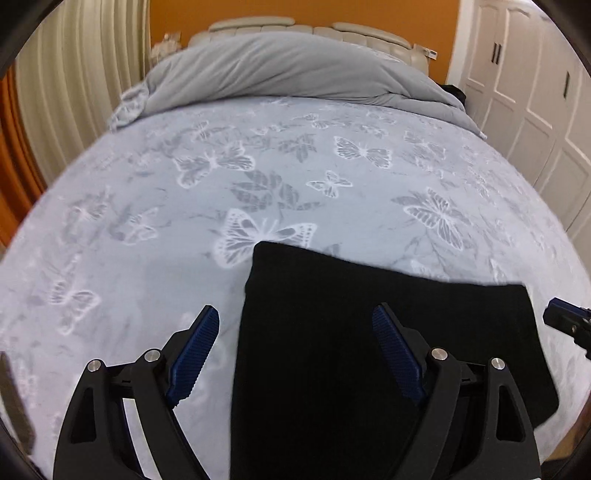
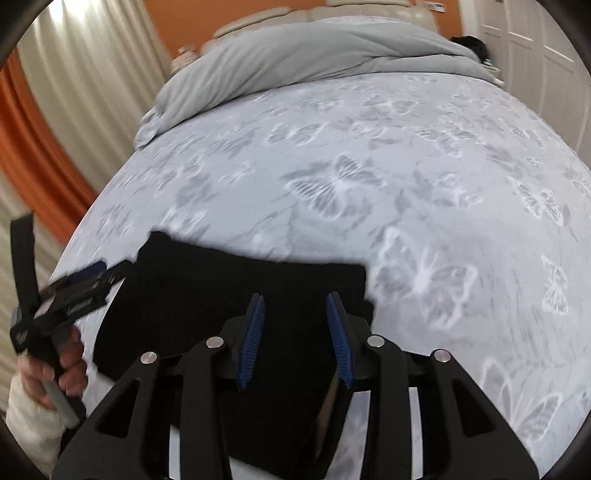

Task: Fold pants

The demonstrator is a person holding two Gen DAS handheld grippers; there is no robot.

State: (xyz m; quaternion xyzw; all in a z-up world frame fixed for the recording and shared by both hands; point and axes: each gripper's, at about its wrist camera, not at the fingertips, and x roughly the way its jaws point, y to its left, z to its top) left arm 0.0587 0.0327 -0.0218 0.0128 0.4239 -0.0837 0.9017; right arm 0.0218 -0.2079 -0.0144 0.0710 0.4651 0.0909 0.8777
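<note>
Closest to the left wrist camera, the left gripper (image 1: 295, 350) has its two blue-padded fingers spread wide apart and holds nothing. One finger sits over the bedspread, the other over the black pants (image 1: 388, 332). In the right wrist view the right gripper (image 2: 295, 332) is partly open, its blue pads apart with only a modest gap between them, and it grips nothing; both fingers sit over the dark fabric.

The pants lie flat as a folded, roughly rectangular black shape at the near edge of the bed (image 1: 147, 258), toward its right half as the left camera sees it. At the left edge of the right wrist view, the person's left hand (image 2: 62, 369) clasps the handle of the left gripper, just beside the pants' left edge.

Beyond the pants stretches a pale blue bedspread printed with white butterflies. At the far end of the bed a grey duvet (image 1: 288, 70) is bunched up against a beige padded headboard (image 1: 258, 26). Cream curtains (image 1: 81, 81) hang at the left, white cupboard doors (image 1: 524, 92) stand at the right, with an orange wall (image 1: 295, 11) behind.
</note>
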